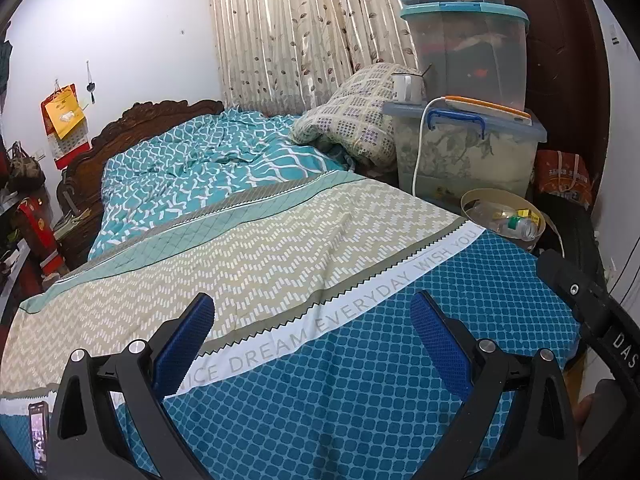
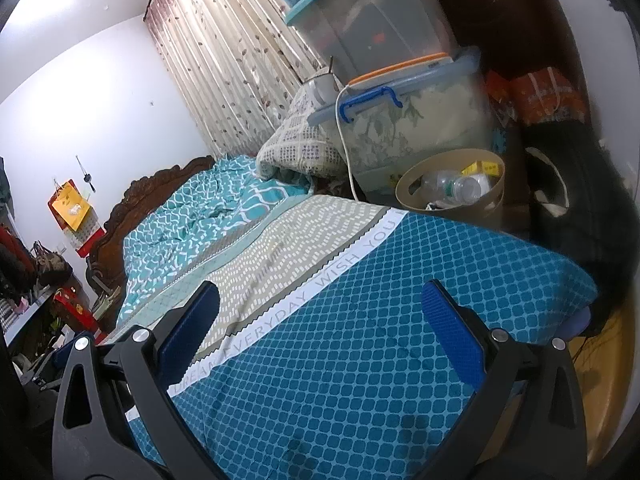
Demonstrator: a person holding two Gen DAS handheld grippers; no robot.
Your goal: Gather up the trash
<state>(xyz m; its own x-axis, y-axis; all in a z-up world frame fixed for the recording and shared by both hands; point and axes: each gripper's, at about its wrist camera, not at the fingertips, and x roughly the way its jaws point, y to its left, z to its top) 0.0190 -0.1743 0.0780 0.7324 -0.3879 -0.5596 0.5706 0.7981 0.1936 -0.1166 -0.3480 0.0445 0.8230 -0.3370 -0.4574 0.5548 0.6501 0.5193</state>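
Note:
A tan round trash bin (image 1: 472,199) stands beside the bed at the far right, holding a clear plastic bottle (image 1: 520,227) and a yellow box (image 1: 527,213). In the right wrist view the bin (image 2: 452,204) shows the same bottle (image 2: 460,188) and yellow box (image 2: 482,168). My left gripper (image 1: 312,320) is open and empty above the blue patterned bedspread (image 1: 340,380). My right gripper (image 2: 320,312) is open and empty over the same bedspread (image 2: 360,360). The right gripper's body shows at the right edge of the left wrist view (image 1: 592,312).
Stacked clear storage boxes (image 1: 468,152) with a white cable stand behind the bin. A folded quilt (image 1: 360,112) lies at the bed's far side. A wooden headboard (image 1: 132,128), curtains (image 1: 296,32) and a phone (image 1: 39,436) are in view.

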